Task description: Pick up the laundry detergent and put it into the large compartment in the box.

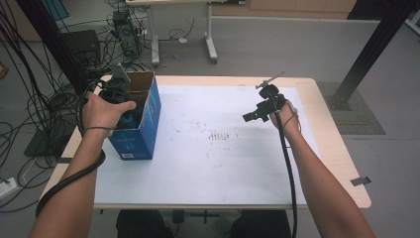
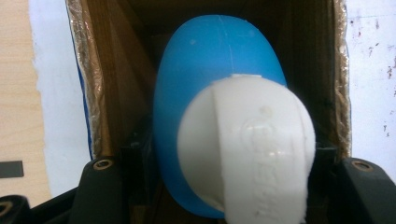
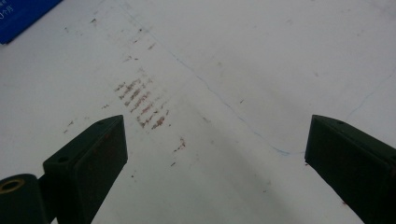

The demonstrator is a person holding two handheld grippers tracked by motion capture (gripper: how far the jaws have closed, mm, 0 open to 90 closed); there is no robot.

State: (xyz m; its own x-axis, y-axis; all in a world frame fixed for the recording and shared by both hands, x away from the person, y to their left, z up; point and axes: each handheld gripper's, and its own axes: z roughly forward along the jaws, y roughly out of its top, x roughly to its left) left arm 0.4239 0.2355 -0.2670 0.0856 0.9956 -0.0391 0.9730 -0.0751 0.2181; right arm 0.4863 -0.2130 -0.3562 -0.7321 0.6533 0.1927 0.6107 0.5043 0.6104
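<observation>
A blue cardboard box with its top open stands at the left of the white table mat. My left gripper reaches down into it. In the left gripper view, between the box's brown inner walls, my left gripper is shut on a rounded blue bottle with a white cap; both pads touch its sides. My right gripper hangs above the mat at the right, jaws pointing left. In the right gripper view my right gripper stands open over the bare mat, with nothing between its fingers.
Reddish scuff marks stain the mat near its middle. The wooden table edge shows at the right. Cables and equipment crowd the floor behind and left of the table, and a black post stands at the back right.
</observation>
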